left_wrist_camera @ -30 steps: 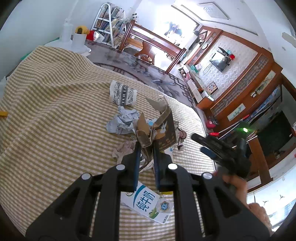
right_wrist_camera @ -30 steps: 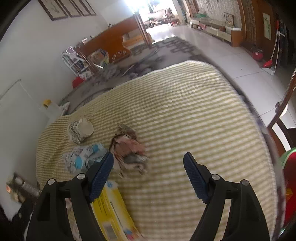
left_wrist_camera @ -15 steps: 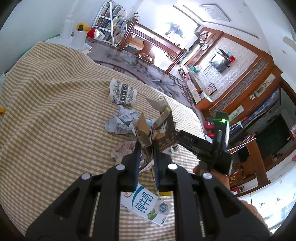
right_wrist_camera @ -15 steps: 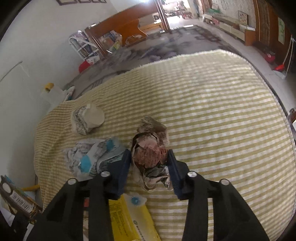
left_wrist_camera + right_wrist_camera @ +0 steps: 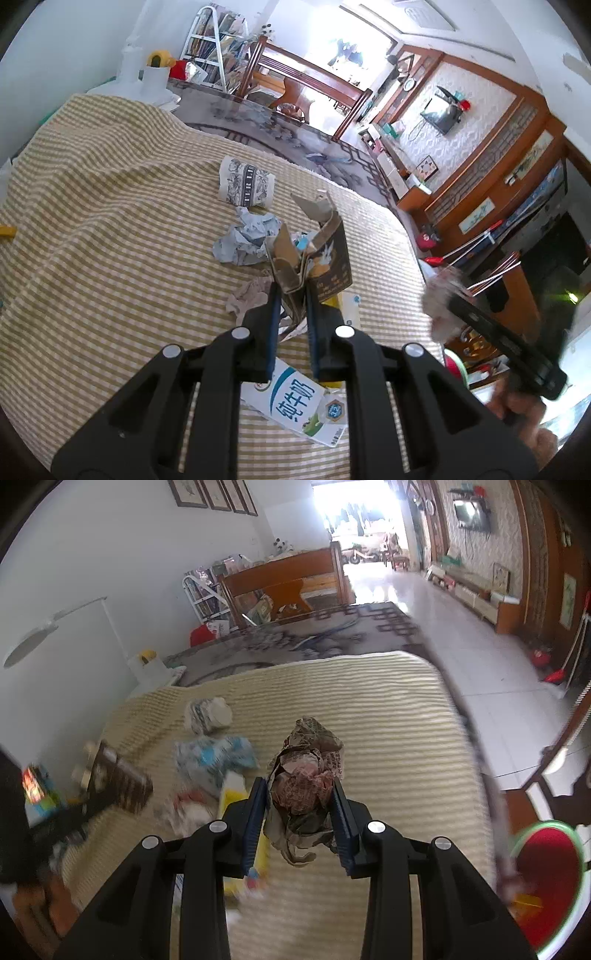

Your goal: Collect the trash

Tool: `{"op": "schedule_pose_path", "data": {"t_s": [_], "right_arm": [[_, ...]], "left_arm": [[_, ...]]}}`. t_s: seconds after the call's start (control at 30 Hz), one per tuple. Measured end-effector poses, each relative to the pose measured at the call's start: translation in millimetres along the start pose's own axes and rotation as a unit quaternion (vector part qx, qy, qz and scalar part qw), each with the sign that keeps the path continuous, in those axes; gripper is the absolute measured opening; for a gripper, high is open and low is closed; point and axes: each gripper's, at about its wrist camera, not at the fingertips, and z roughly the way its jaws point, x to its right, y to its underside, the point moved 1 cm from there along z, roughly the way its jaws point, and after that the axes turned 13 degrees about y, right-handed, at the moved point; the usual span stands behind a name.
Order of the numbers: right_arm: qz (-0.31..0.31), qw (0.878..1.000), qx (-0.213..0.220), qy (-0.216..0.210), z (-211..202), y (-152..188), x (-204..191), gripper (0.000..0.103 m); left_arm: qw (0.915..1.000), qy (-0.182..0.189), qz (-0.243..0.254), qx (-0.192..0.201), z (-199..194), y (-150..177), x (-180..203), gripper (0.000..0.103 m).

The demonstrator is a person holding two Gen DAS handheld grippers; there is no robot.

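My left gripper (image 5: pixel 290 297) is shut on a crushed brown cardboard box (image 5: pixel 314 262) and holds it above the checked tablecloth (image 5: pixel 110 221). My right gripper (image 5: pixel 300 790) is shut on a crumpled newspaper wad (image 5: pixel 306 771), which hangs lifted off the cloth (image 5: pixel 388 720). In the left wrist view, that right gripper (image 5: pixel 458 310) shows blurred at the right with the wad (image 5: pixel 441 295). On the cloth lie a patterned paper cup (image 5: pixel 245 181) (image 5: pixel 207 712), a crumpled blue-white wrapper (image 5: pixel 243 240) (image 5: pixel 210 757), a pinkish paper scrap (image 5: pixel 247 295), a white milk carton (image 5: pixel 295 402) and a yellow pack (image 5: pixel 231 794).
A red bin with a green rim (image 5: pixel 546 882) stands on the floor past the table's right edge. A white lamp (image 5: pixel 33 638) and a white holder (image 5: pixel 155 74) stand at the far left. A wooden bench (image 5: pixel 288 583) and a patterned rug (image 5: pixel 332 635) lie beyond.
My right gripper closed on the newspaper wad, then lifted it off the cloth and swung right. My left gripper kept still with the cardboard box.
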Motion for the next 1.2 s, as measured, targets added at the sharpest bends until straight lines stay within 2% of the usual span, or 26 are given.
{"op": "schedule_pose_path", "data": {"t_s": [0.17,0.27,0.33,0.4,0.53,0.77,0.9,0.97,1.0,1.07,1.17,1.2], "right_arm": [[-0.014,0.999,0.018,0.041,-30.4,31.7,32.3,0.033],[0.002,0.997,0.035,0.075,-36.4,52.0,58.5,0.034],[0.030,0.994,0.026,0.102,-31.6,64.1,78.1,0.034],[0.081,0.993,0.019,0.079,-33.5,65.6,100.4,0.034],[0.097,0.987,0.044,0.124,-47.9,66.8,125.2,0.034],[0.162,0.977,0.039,0.131,-54.6,72.0,164.4,0.034],[0.193,0.972,0.034,0.130,-58.2,76.9,183.6,0.034],[0.204,0.970,0.034,0.124,-61.2,80.5,190.6,0.034],[0.207,0.970,0.032,0.123,-61.6,81.6,192.8,0.034],[0.211,0.970,0.026,0.117,-59.8,82.7,194.3,0.035],[0.211,0.972,0.017,0.106,-56.6,82.5,192.8,0.035],[0.209,0.972,0.018,0.104,-56.3,81.7,191.0,0.035]], "left_arm": [[0.9995,-0.003,0.028,-0.011,5.7,3.6,9.5,0.013],[0.9976,0.000,0.065,-0.024,12.4,8.5,24.2,0.013],[0.9950,-0.002,0.094,-0.033,17.0,13.4,35.7,0.013],[0.9931,0.003,0.111,-0.038,19.3,17.6,42.8,0.013],[0.9901,0.009,0.134,-0.040,25.2,25.8,59.5,0.013],[0.9838,0.058,0.162,-0.051,46.4,53.9,106.5,0.010],[0.9803,0.045,0.179,-0.071,56.6,59.1,115.7,0.010],[0.9803,0.020,0.176,-0.087,58.0,56.5,103.4,0.017],[0.9811,0.007,0.173,-0.087,57.6,55.0,96.5,0.030],[0.9855,-0.023,0.149,-0.078,53.6,52.2,76.1,0.041],[0.9905,-0.026,0.102,-0.088,58.2,45.6,53.5,0.044],[0.9903,-0.032,0.101,-0.091,61.9,45.7,52.1,0.050]]}}
